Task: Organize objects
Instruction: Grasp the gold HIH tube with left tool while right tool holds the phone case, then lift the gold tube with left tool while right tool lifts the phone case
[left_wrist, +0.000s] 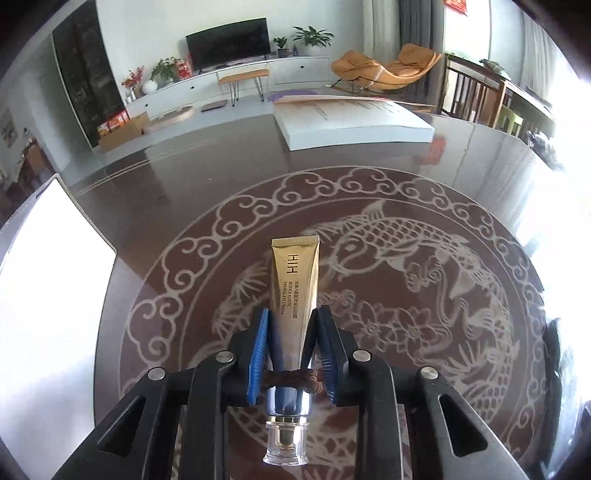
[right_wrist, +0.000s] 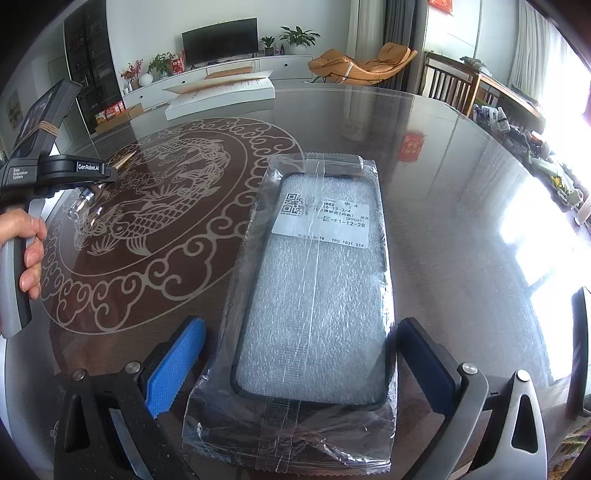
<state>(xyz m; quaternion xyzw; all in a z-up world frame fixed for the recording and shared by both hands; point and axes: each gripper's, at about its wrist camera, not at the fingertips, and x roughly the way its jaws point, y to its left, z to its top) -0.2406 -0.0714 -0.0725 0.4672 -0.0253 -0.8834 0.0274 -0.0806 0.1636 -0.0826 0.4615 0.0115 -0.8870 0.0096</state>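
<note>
Gold and tapering to a clear cap, the cream tube (left_wrist: 293, 291) sits between the blue pads (left_wrist: 258, 354) of your left gripper (left_wrist: 291, 321), which pinches it low on the body, just above a brown band (left_wrist: 293, 378); the crimped end points away across the tabletop (left_wrist: 184, 177) with its carp pattern. From the right wrist view you see that same gripper (right_wrist: 92, 171) held off to the left by your hand (right_wrist: 31, 254), the tube's clear cap (right_wrist: 83, 208) showing below it. Your right gripper (right_wrist: 295, 354) stands spread, its pads on either side of a bagged phone case (right_wrist: 314, 288) lying flat on the tabletop, not pressing it. A white flat box (left_wrist: 351, 122) lies at the far edge.
</note>
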